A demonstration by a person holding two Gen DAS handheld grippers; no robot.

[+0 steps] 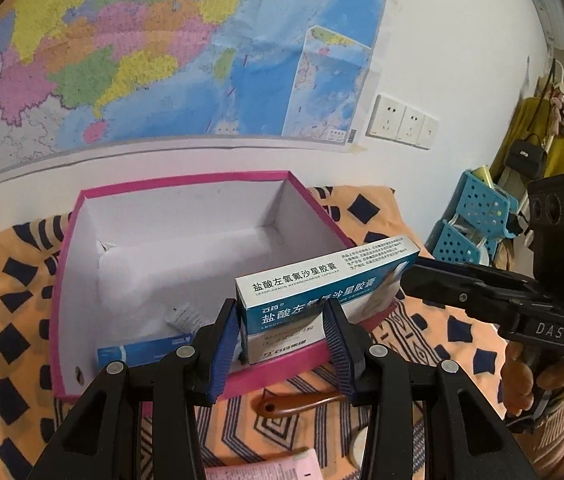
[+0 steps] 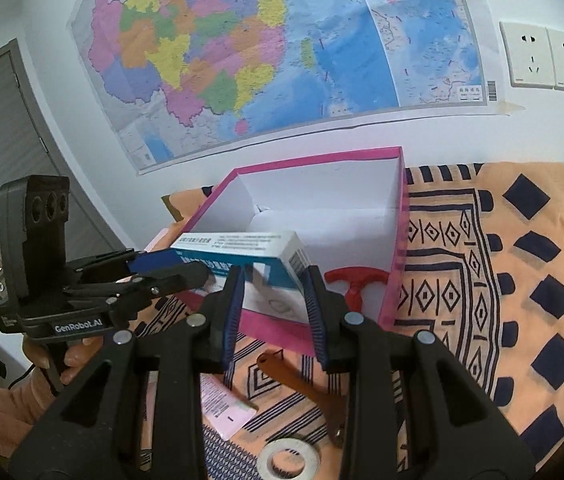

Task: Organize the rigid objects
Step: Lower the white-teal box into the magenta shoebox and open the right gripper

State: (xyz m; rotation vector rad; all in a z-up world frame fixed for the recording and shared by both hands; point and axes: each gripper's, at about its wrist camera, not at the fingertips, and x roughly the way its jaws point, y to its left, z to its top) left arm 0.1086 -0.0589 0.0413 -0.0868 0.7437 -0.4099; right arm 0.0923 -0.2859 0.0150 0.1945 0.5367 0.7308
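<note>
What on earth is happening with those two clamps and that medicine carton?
A person is tidying small items into a pink box. Both the left hand-held gripper and the right hand-held gripper clamp one blue-and-white medicine carton, one at each end, holding it at the box's near wall. Another blue carton already lies inside, and a red T-handle is visible through the box's translucent side. A metal washer, a brown handled tool and a pink packet still sit on the patterned cloth.

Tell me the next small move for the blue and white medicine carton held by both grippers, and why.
Probably carry the blue and white medicine carton forward over the near rim of the pink open cardboard box, then lower it. Both the left gripper and right gripper clamp it above that rim, and bare white floor lies beyond.
</note>
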